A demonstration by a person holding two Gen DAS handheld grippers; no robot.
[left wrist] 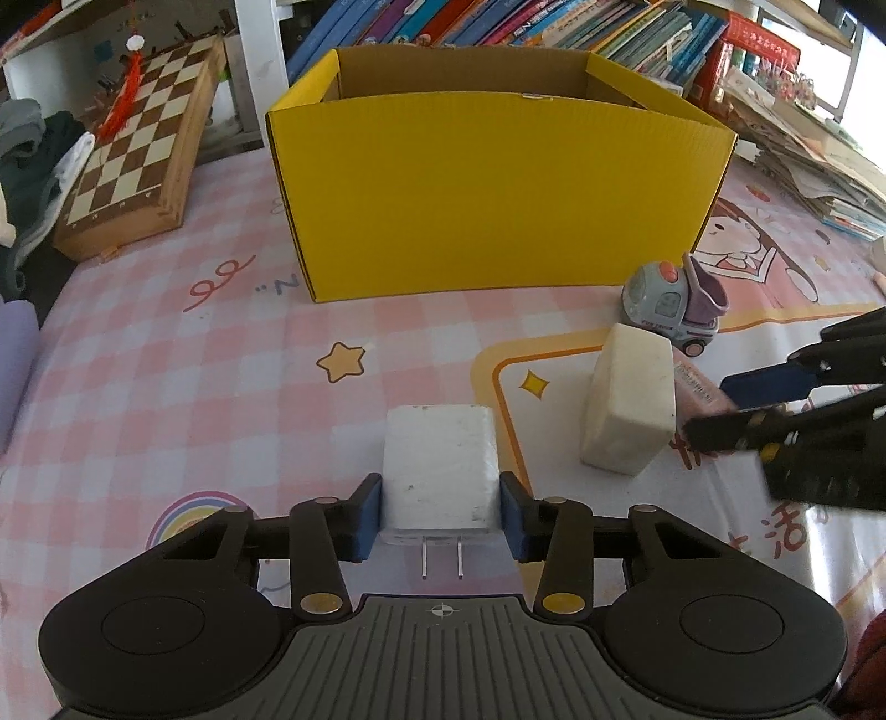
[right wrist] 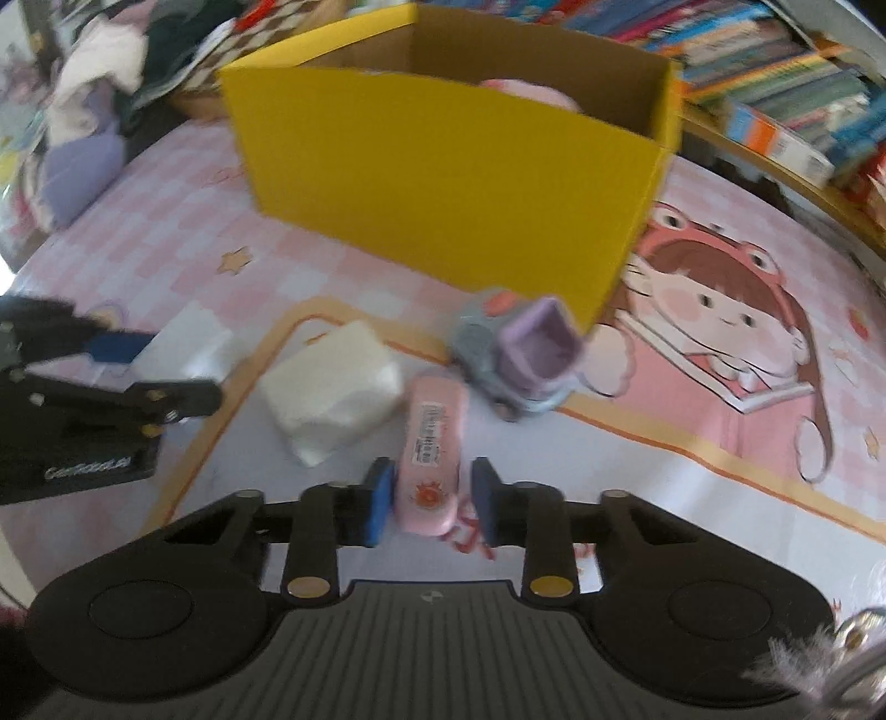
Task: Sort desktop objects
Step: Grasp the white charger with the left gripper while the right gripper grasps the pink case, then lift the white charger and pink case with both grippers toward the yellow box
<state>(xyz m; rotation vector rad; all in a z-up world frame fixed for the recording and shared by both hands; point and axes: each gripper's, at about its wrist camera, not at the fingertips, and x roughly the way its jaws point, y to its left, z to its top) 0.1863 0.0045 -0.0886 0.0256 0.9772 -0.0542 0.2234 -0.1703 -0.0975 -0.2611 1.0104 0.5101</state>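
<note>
The left gripper (left wrist: 440, 512) was clamped on a white plug-in charger (left wrist: 439, 465); both blue pads (left wrist: 370, 515) pressed its side faces, and the two metal prongs pointed back toward the gripper body. The charger rested on the pink checked tablecloth (left wrist: 166, 360) in the near middle of the desk.

The right gripper (right wrist: 426, 501) straddled the near end of a pink oblong case (right wrist: 432, 454) carrying a barcode label and an orange sun mark. The left pad (right wrist: 381, 501) touched the case. A narrow gap appeared at the right pad, although motion blur prevented a definite reading; the jaws stood nearly closed about the case. The case lay flat on the tablecloth, its long axis pointing toward the far edge.

A white rectangular block (left wrist: 628, 399) stood between the charger and the case, just beside the case and close to the charger without touching it. A grey and lilac toy truck (left wrist: 673, 302) sat beyond the block and the case, close to the near right corner of a yellow cardboard box (left wrist: 498, 194).

The box stood open-topped toward the far middle of the desk. A pink object (right wrist: 526, 91) showed above its front wall in the right wrist view. A wooden chessboard (left wrist: 138, 160) lay near the far left corner. Rows of books (left wrist: 498, 22) lined the far edge, with further stacks along the right edge.
</note>
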